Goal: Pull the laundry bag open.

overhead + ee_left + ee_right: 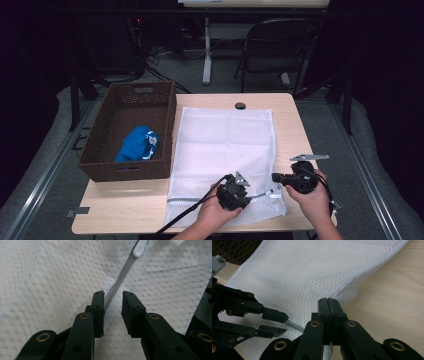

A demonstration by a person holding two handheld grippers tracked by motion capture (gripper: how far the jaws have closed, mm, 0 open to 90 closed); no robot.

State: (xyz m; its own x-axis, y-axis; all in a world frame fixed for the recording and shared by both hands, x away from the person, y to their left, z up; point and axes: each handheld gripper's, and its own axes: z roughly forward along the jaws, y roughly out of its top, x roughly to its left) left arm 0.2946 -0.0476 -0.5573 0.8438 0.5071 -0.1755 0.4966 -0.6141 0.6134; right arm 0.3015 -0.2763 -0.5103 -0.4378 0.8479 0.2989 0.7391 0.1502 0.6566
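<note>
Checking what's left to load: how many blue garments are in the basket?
1: a blue garment lies bunched on the floor of the brown wicker basket, toward its near right side. Others could be hidden under it.

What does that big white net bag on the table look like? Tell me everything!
The white mesh bag is a thin, see-through net sack lying flat on the wooden table, right beside the brown basket. A grey zipper with a white pull runs along its near edge. The right tool is shut on its near corner, lifting the mesh slightly. The left tool has the zipper strip between its jaws, one jaw touching it.
</note>
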